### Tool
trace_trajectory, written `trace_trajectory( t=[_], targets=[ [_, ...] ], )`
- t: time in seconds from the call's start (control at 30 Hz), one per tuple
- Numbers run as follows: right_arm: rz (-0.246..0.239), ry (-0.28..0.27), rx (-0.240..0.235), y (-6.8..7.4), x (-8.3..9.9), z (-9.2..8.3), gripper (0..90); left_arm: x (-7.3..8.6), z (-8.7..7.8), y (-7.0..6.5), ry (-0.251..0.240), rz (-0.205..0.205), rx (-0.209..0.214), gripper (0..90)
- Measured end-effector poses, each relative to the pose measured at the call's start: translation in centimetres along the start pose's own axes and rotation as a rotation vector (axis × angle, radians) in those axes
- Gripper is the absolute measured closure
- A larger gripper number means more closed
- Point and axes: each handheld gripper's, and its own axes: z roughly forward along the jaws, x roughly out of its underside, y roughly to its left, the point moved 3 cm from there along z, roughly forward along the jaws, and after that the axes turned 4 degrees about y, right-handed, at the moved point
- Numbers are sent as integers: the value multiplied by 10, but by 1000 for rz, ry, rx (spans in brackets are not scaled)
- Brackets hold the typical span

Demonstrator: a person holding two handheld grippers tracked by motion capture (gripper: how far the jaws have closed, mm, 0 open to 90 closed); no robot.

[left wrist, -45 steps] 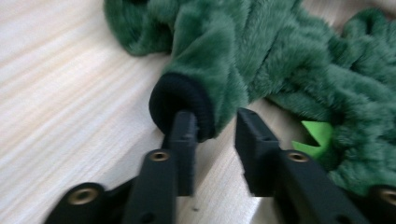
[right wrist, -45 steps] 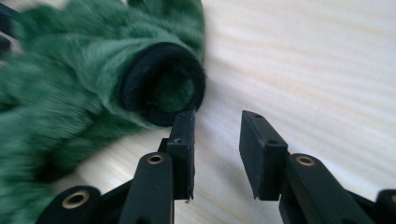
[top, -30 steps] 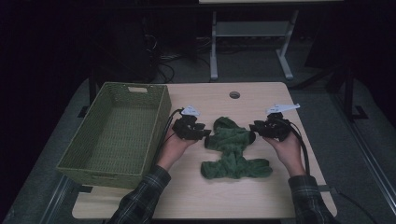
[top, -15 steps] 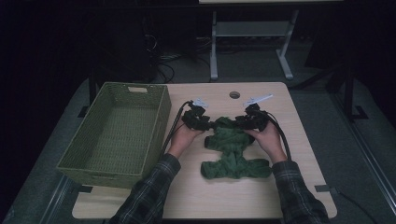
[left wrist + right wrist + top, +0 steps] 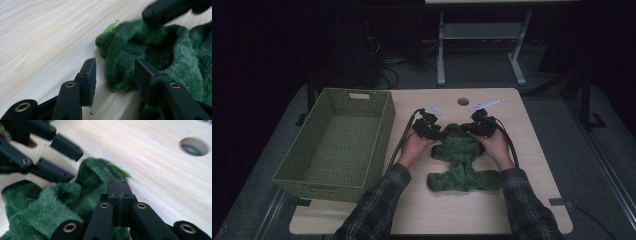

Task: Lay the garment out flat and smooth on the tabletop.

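Observation:
A fuzzy green garment (image 5: 462, 162) lies flat on the wooden table (image 5: 537, 150), its top end pointing away from me. My left gripper (image 5: 438, 134) is at the garment's top left. In the left gripper view its jaws (image 5: 115, 68) stand open around a raised fold of the garment (image 5: 125, 62), and they have just been opening wider, pads clear of the pile. My right gripper (image 5: 468, 129) is at the top right, and its jaws (image 5: 119, 185) have just closed. They are shut on the garment's (image 5: 50, 207) top edge, which rises toward them.
An empty green woven basket (image 5: 384, 125) stands on the table's left side, close to my left forearm. A round cable hole (image 5: 463, 101) sits just beyond the garment. Dark floor, cables and a metal stand lie behind the table.
Both hands have moved inward from the garment's sides to its top end. The right jaws have closed; the left jaws now straddle a fold.

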Motion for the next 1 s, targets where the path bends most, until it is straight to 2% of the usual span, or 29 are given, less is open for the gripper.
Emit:
trace_trajectory(
  t=[0.07, 0.2, 0.33, 0.43, 0.5, 0.57, 0.6, 0.7, 0.77, 0.83, 0.87, 0.9, 1.0],
  targets=[
    [14, -11, -7, -5, -1, -5, 900, -1, 3, 0, 6, 1, -2, 519],
    [13, -36, 15, -10, -6, -13, 900, -1, 9, 1, 18, 0, 3, 515],
    [11, -82, 70, -17, -12, -21, 900, -4, 12, 0, 15, 2, 2, 522],
    [37, -86, 65, -21, -12, -21, 900, -8, 15, 1, 7, -15, 11, 595],
    [45, -81, 60, -22, -11, -21, 900, -12, 17, 0, 8, 3, 11, 716],
    [29, -84, 62, -21, -11, -22, 900, -14, 17, -2, 15, 18, 7, 853],
    [26, -86, 63, -21, -11, -22, 900, -17, 17, -2, 2, 13, -2, 897],
    [25, -77, 74, -20, -11, -24, 900, -22, 10, 1, -19, 20, -31, 900],
    [30, -71, 84, -22, -10, -24, 900, -27, 3, 4, -57, 15, -52, 899],
    [38, -76, 74, -24, -8, -25, 900, -31, 2, 5, -75, 0, -22, 897],
    [40, -77, 72, -24, -7, -25, 900, -32, 6, 4, -67, 1, -5, 832],
    [38, -80, 73, -24, -6, -26, 900, -33, 10, 2, -60, 1, 6, 725],
    [33, -79, 71, -24, -6, -27, 900, -32, 21, -4, -40, 30, 22, 650]
  ],
)
